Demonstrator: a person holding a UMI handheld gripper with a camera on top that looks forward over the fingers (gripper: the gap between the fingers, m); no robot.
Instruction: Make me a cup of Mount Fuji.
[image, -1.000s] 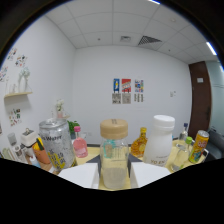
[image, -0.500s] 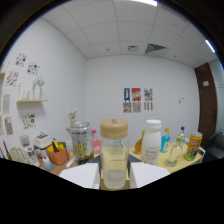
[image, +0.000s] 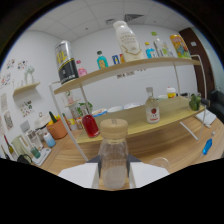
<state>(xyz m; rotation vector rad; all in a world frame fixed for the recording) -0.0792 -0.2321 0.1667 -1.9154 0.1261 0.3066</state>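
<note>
White-walled room, wooden shelf (image: 150, 67); fingers (image: 115, 175) pinch a cork-lidded bottle (image: 114, 157); labels unreadable.

A two-tier wooden shelf (image: 150, 65) is seen. On its upper board a dark can (image: 65, 62) and a white bottle (image: 126, 40) are set; a small jar (image: 152, 111) stands below.

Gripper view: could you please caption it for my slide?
Gripper shut on a clear bottle with a tan cap, held before a two-tier shelf of drinks.

Orange pot (image: 57, 129) beside red bottle (image: 90, 125), wooden shelf (image: 125, 67) above.
</note>
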